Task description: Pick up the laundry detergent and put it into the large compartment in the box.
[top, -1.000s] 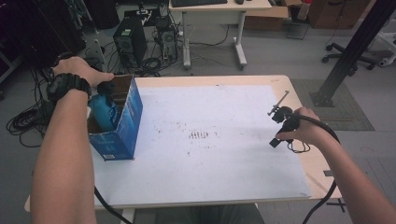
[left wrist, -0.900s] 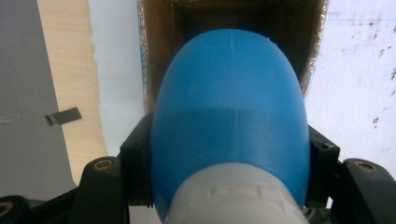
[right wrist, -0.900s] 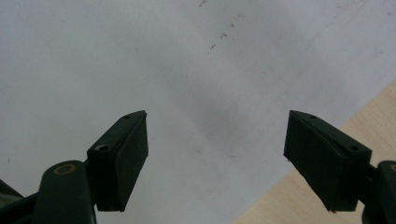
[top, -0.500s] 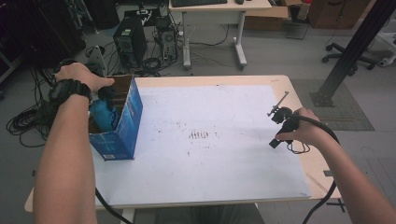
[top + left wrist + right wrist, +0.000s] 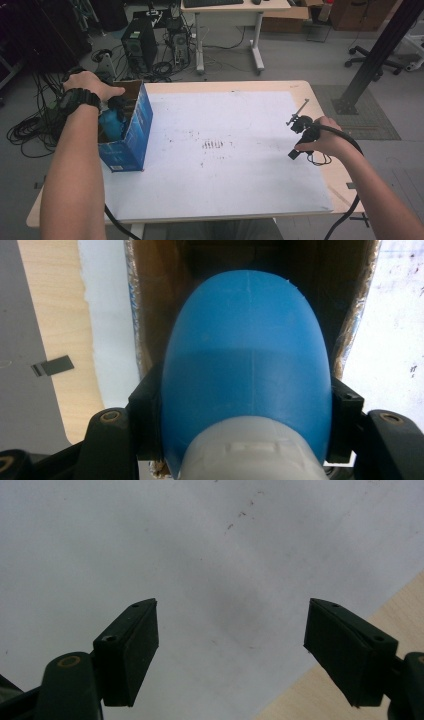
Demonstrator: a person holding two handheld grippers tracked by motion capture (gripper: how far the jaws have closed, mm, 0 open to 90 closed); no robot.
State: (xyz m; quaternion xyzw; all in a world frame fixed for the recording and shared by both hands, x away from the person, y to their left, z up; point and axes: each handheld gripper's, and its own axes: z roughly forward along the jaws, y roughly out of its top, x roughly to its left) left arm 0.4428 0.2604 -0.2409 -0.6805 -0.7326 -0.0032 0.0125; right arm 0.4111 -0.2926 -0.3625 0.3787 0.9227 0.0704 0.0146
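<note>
Your left gripper (image 5: 245,450) has its fingers (image 5: 145,415) clamped on either flank of a blue plastic bottle (image 5: 247,370); the bottle is smooth, rounded and domed at its far end, with a faint mould seam down its middle and a pale ribbed cap (image 5: 250,455) nearest the camera; it sits down inside the open cardboard box (image 5: 131,135), whose inner walls are raw brown board with a frayed, silvery cut edge and whose outside is glossy blue print; in the high view the bottle (image 5: 111,125) shows just below your left hand (image 5: 90,85), which reaches over the box's top; the box stands upright at the left edge of the surface (image 5: 225,190), which is pale wood covered by a flat white sheet, matte and speckled with small dark marks; your right gripper (image 5: 231,655) hovers over that sheet near its corner, well apart from the box; its flat, black, wedge-shaped fingers (image 5: 132,650) stand wide apart with nothing between them; your right hand (image 5: 320,142) grips it near the right edge, its black cable looping back along your forearm.
</note>
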